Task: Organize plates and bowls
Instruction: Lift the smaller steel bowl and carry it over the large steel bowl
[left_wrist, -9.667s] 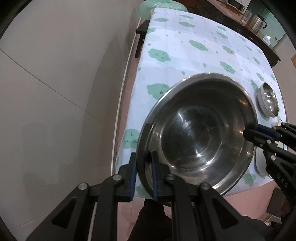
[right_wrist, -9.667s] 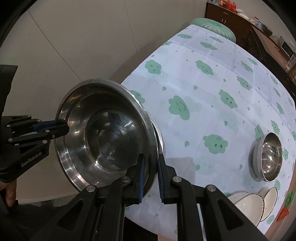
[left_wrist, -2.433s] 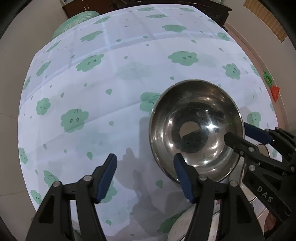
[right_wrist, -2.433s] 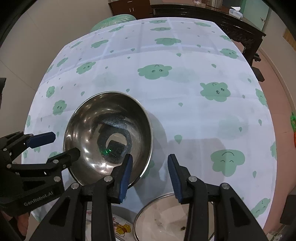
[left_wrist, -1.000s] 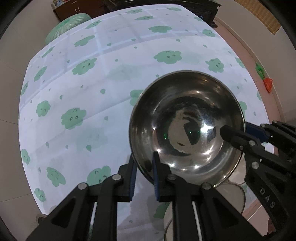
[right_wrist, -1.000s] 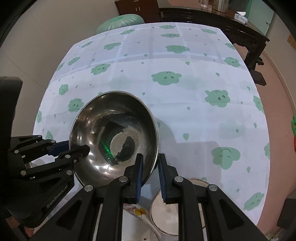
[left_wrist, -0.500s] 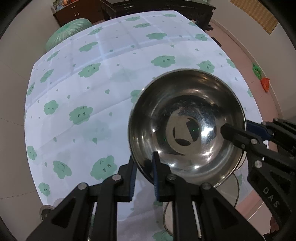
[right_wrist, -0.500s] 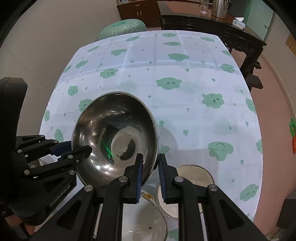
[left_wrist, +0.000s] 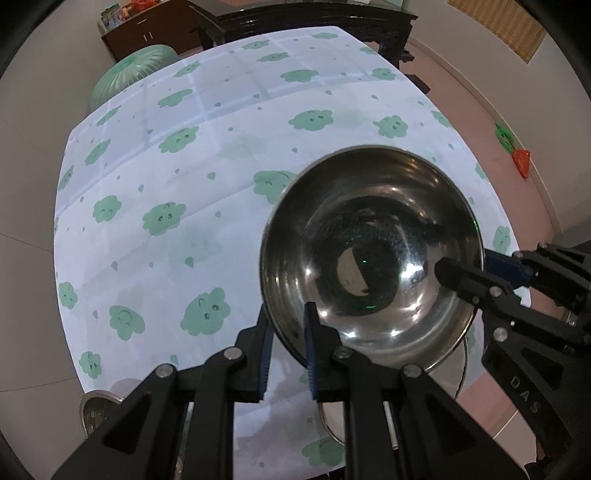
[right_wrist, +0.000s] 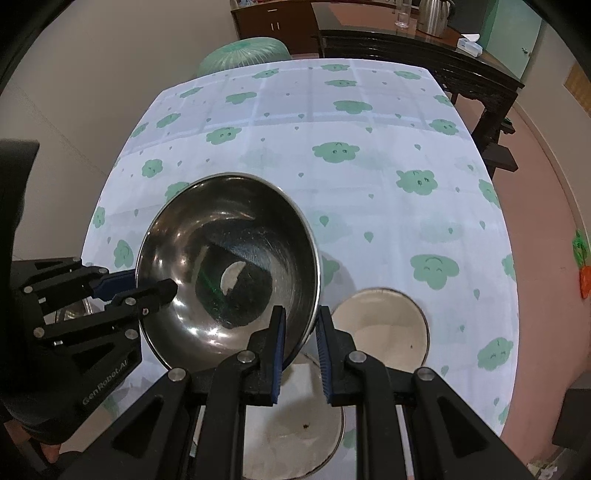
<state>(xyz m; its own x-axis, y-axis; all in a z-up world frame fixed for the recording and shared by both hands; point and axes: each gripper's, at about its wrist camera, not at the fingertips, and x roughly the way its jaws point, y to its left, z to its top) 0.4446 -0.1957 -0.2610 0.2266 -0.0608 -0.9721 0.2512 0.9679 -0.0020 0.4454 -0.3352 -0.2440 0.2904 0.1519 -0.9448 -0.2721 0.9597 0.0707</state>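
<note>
A large steel bowl (left_wrist: 373, 254) hangs above the table, held by both grippers on opposite sides of its rim. My left gripper (left_wrist: 286, 332) is shut on the bowl's near-left rim. My right gripper (right_wrist: 299, 332) is shut on the bowl's (right_wrist: 229, 266) right rim. In the left wrist view the right gripper (left_wrist: 476, 266) pinches the far right rim; in the right wrist view the left gripper (right_wrist: 144, 284) pinches the left rim. The bowl is tilted, its mouth facing the cameras.
White bowls sit on the cloud-print tablecloth (right_wrist: 369, 122) under the steel bowl: one (right_wrist: 380, 328) to the right, another (right_wrist: 291, 428) at the near edge. A small steel bowl (left_wrist: 98, 410) stands at the table's near-left corner. A green stool (left_wrist: 129, 70) and dark sideboard (right_wrist: 424, 44) stand beyond.
Both grippers, which had opened with the bowl resting low, have shut on its rim again and lifted it; the table has dropped farther below and more white bowls show.
</note>
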